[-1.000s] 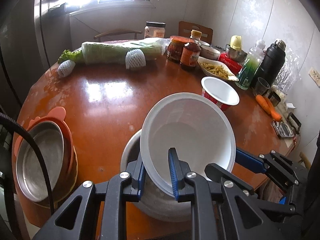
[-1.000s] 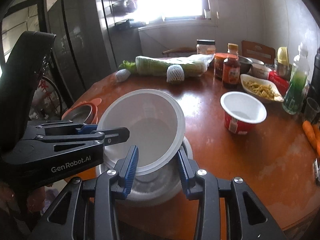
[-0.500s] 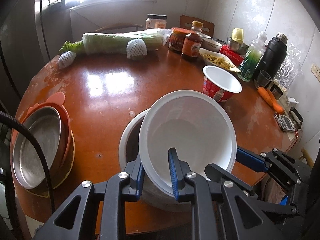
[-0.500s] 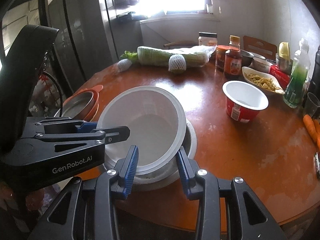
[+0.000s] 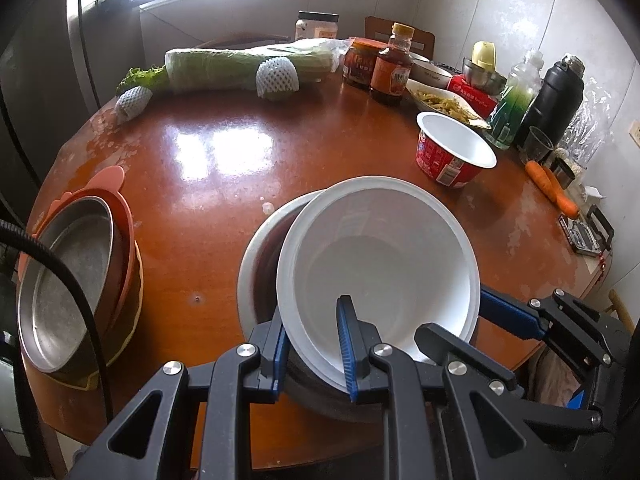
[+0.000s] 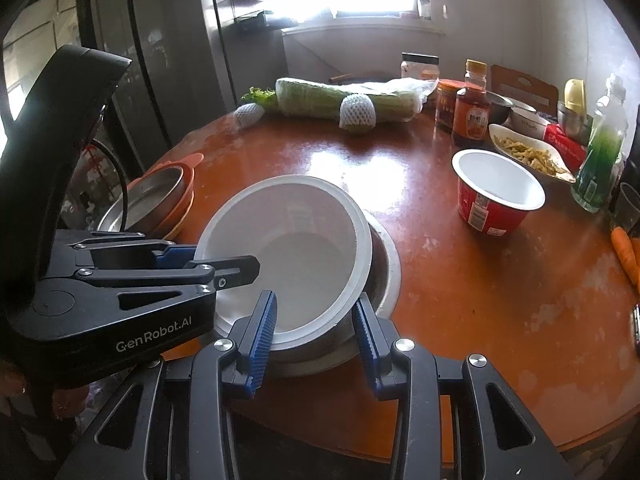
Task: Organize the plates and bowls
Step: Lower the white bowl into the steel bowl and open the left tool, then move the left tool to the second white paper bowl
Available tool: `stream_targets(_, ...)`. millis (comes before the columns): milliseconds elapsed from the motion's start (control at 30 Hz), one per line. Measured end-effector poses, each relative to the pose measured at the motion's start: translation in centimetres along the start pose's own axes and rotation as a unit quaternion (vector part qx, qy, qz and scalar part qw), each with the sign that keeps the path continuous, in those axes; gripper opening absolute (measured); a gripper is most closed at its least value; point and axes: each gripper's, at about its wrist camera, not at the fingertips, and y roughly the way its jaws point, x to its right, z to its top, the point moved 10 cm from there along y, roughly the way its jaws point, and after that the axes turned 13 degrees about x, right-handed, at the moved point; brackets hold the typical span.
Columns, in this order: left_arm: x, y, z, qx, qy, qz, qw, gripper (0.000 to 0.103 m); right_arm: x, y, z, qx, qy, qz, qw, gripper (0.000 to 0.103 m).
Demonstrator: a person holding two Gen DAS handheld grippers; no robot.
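Observation:
A white plastic bowl [image 5: 380, 256] tilts inside a larger steel bowl [image 5: 256, 264] near the table's front edge. My left gripper [image 5: 312, 352] is shut on the white bowl's near rim, one finger inside and one outside. My right gripper [image 6: 314, 320] also straddles the white bowl [image 6: 288, 248], with one finger inside and one outside between it and the steel bowl [image 6: 384, 276]; its jaws stand apart. A stack of an orange bowl and a steel plate [image 5: 68, 280] sits at the left edge. It also shows in the right wrist view [image 6: 156, 200].
A red instant-noodle cup [image 5: 454, 152] stands to the right. Cabbage [image 5: 248, 66], sauce bottles [image 5: 392, 68], a dish of food [image 5: 440, 102], a green bottle [image 5: 516, 100], a black flask [image 5: 556, 96] and carrots [image 5: 552, 188] line the back and right of the round wooden table [image 5: 224, 168].
Both grippers and the white bowl have drawn back and lowered slightly. The white bowl sits deeper in the steel bowl.

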Motion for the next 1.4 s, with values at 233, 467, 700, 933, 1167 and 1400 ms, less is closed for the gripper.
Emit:
stream_targets(233,-0.1,0.0,0.0,0.001,-0.002,-0.002,1.0000,0.023,0.0,0.2,0.0,0.000,0.001,-0.001,1.000,0.041)
stream_targets(467,-0.1,0.0,0.0,0.002,-0.005,-0.003,1.0000,0.025,0.2,0.3,0.0,0.002,0.003,-0.003,1.000,0.041)
stream_targets(700,-0.1,-0.3,0.3,0.010,-0.005,-0.003,0.9999,0.032,0.5,0.1,0.3,0.007,0.003,-0.011,1.000,0.042)
stream_targets(933,-0.1,-1.4,1.1,0.029,-0.004,0.000,0.9996,0.045,1.4,-0.6,0.6,0.016,0.010,-0.027,0.999,0.049)
stream_targets(1167,-0.1,-2.2,1.8,0.042,-0.002,0.006,0.9991,0.046,2.1,-1.3,1.0,0.027,0.020,-0.031,0.999,0.052)
stream_targets(1400,0.3,-3.2,2.3,0.056,0.004,0.015,0.9983,0.052,2.5,-2.1,1.4,0.037,0.030,-0.027,0.999,0.059)
